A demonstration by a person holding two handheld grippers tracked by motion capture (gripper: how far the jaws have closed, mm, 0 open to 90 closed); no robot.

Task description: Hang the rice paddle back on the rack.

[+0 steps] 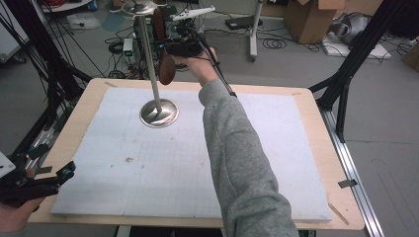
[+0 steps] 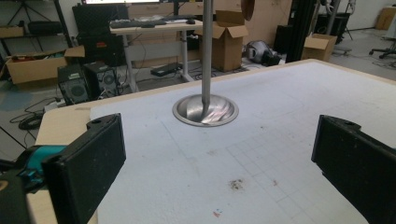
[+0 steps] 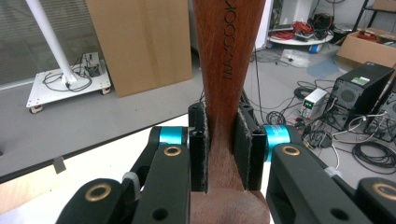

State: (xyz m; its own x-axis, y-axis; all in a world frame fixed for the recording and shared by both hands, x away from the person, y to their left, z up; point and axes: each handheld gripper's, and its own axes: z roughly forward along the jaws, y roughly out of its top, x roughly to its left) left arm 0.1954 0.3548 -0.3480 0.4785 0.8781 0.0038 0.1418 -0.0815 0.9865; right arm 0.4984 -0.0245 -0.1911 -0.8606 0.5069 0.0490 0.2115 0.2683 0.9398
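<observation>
A: Starting nearest me. What's the left gripper doing?

B: I see it at the near left corner of the table, low over the edge, held in a hand. Jaws spread wide, nothing btwn them. In the left gripper view they frame bare white foam mat, w/ a few small dark specks on it.

A: And past that?

B: Mid-mat, toward the far side, I see a metal stand: round shiny base flat on the mat, thin upright pole, small round disc at the top.

A: Right side?

B: A grey sleeve runs up from the bottom edge across the mat. The right gripper is raised beyond the table's far edge, just beside the pole, near its top. Its jaws are clamped on a wooden spoon, pads pressed on the handle's narrow neck; "MAXCOOK" is engraved along the handle. In the high view the spoon's dark bowl hangs below the gripper, right next to the pole. Can't tell if it's touching.

A: Bkgd?

B: Cardboard boxes, cables on grey floor.
</observation>
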